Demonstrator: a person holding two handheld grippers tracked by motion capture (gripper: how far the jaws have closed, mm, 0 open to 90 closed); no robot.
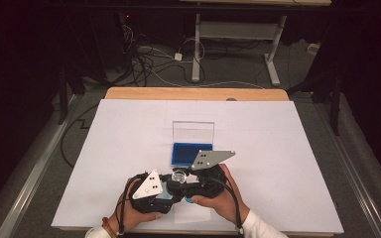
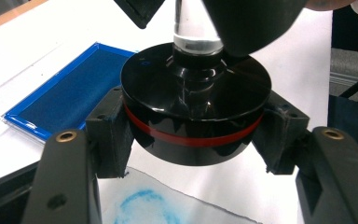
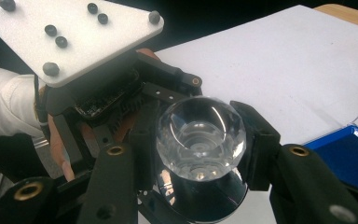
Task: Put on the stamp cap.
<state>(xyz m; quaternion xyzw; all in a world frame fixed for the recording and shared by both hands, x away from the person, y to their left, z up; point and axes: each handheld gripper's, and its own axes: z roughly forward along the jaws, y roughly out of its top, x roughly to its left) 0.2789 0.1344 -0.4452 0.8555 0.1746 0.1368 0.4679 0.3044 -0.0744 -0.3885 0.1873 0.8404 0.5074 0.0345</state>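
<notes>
At the near edge of the table (image 1: 129, 129), just short of the ink pad, you have both tools on 1 object: a round stamp (image 2: 193, 100) with a black body, a red band and a clear knob (image 3: 200, 138) on top

- Left hand-held gripper (image 2: 193, 140): jaws clamped on the black body from 2 opposite sides, pads pressing at about the level of the red band. That grip looks meant to carry the weight and keep the stamp face level and pointed down
- Right hand-held gripper (image 3: 198, 140): jaws closed around the clear knob, seen end-on in the right gripper view. A likely reason for the second hold is control of tilt and push, since the knob is the natural place to press from
- The stamp hangs off the surface. Below it lies a sheet of paper (image 2: 177, 205) with a faint blue ring print (image 2: 142, 210), so you appear to be hovering over the spot used for stamping
- The blue ink pad (image 1: 191, 153) sits open just beyond your hands, its clear lid (image 1: 193, 131) standing up behind it; kept close, presumably, so re-inking is a short reach
- In the high view both hands crowd together, knuckles nearly touching, each grey plate angled outward

Judgement: a 2-point hold suits a wide, slick body with a small handle; watch that the 2 grips do not fight each other and twist the stamp
</notes>
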